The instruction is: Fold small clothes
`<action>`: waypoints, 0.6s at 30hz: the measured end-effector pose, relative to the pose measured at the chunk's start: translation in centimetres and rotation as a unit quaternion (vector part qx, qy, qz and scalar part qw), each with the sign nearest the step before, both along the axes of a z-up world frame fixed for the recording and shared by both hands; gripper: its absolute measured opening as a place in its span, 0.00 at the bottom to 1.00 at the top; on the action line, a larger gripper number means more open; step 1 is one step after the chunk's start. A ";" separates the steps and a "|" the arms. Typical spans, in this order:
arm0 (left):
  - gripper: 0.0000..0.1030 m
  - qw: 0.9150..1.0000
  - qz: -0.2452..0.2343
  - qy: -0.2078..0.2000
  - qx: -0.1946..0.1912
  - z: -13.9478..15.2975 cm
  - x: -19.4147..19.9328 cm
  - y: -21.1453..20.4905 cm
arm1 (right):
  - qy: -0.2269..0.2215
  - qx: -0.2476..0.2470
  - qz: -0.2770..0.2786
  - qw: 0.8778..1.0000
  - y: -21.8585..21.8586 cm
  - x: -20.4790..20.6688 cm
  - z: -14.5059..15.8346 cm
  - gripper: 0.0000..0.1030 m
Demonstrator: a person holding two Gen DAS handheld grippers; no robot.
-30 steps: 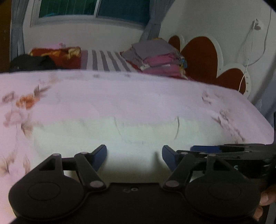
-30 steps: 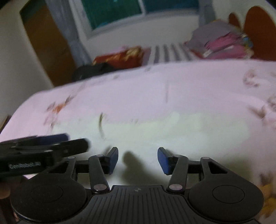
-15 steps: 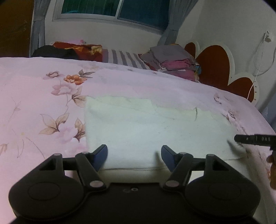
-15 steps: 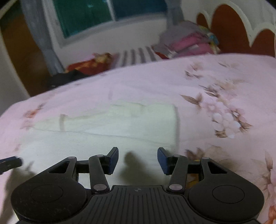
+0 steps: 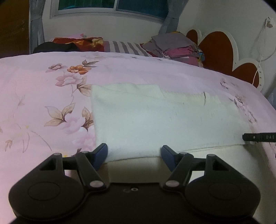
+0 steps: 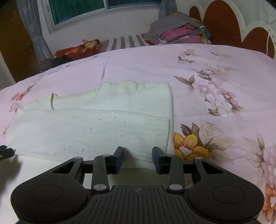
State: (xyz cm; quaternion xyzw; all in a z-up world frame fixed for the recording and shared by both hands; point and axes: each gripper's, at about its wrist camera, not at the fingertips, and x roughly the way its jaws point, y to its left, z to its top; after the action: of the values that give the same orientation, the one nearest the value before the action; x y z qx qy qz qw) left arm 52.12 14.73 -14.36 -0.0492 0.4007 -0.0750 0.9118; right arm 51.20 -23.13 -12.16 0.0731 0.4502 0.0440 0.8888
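A pink floral bedspread [image 5: 43, 96] is spread across the bed. A stack of folded clothes [image 6: 176, 32] is piled beside a scalloped red headboard [image 5: 217, 50], below a window [image 6: 77, 10].

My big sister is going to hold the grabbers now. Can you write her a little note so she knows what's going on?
Left gripper: jaws open, empty, at the near edge of the white knit garment, toward its left end.
Right gripper: jaws open, empty, at the same edge, toward the right end.
The garment lies flat on the pink floral bedspread, with a layer already folded over and one sleeve lying across the far side.
Left to do: more folds to make it compact. A pile of clothes sits at the head of the bed.
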 end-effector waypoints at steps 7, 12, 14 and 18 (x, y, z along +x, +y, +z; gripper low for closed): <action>0.67 1.000 -0.016 -0.007 0.010 -0.3 -0.1 -0.1 | -0.002 -0.003 -0.004 1.000 0.1 0.0 -0.2 0.36; 0.67 1.000 -0.025 -0.005 0.016 -0.3 -0.1 0.0 | -0.006 -0.014 -0.010 1.000 0.6 -0.2 -0.3 0.36; 0.67 1.000 -0.026 -0.003 0.015 -0.3 0.1 0.0 | -0.004 -0.021 -0.009 1.000 0.8 -0.1 -0.3 0.36; 0.67 0.999 -0.027 -0.002 0.020 -0.3 0.1 -0.1 | 0.001 -0.026 -0.008 1.000 1.0 0.1 -0.1 0.36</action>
State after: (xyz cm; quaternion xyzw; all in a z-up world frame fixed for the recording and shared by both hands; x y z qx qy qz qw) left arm 52.25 14.58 -14.67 -0.0202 0.4010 -0.0912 0.9113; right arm 51.28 -22.11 -12.29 0.0532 0.4514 0.0253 0.8904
